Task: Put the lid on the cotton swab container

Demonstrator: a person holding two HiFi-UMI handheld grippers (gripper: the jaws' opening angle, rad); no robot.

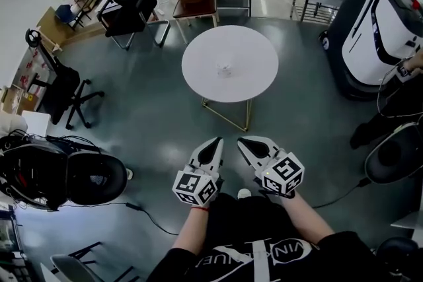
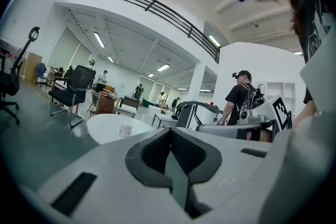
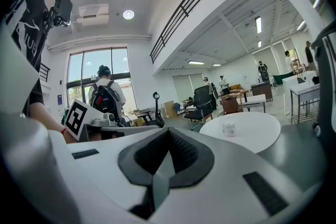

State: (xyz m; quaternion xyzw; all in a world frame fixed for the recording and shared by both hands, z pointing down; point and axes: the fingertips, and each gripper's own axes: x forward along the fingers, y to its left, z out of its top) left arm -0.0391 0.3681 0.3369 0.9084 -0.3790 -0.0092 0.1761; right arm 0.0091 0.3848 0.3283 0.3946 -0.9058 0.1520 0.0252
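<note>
Your two grippers are side by side low in front of you, both pointing ahead across the floor, and both are closed with nothing between the jaws: on the left gripper (image 1: pixel 216 142) the dark pads meet along one line, and the right gripper (image 1: pixel 244 141) looks the same in its own view. Their tips lean slightly toward each other. Ahead of them, well apart across bare floor, stands the round white table (image 1: pixel 254 79), and the job is on it. Near its middle sits the cotton swab container (image 1: pixel 225 68), a small pale tub that looks upright. It lies almost on the line running out between your two grippers, so neither hand is clearly nearer. Because the tips toe inward, the left gripper view shows the container (image 2: pixel 125 129) left of its jaw line, and the right gripper view shows it (image 3: pixel 228 129) right of its jaw line. The lid is too small to tell from the tub at this range, so you cannot yet say whether it lies beside the tub or on it. By my judgement the reach has not begun, and the jaws must part before they can take anything.
</note>
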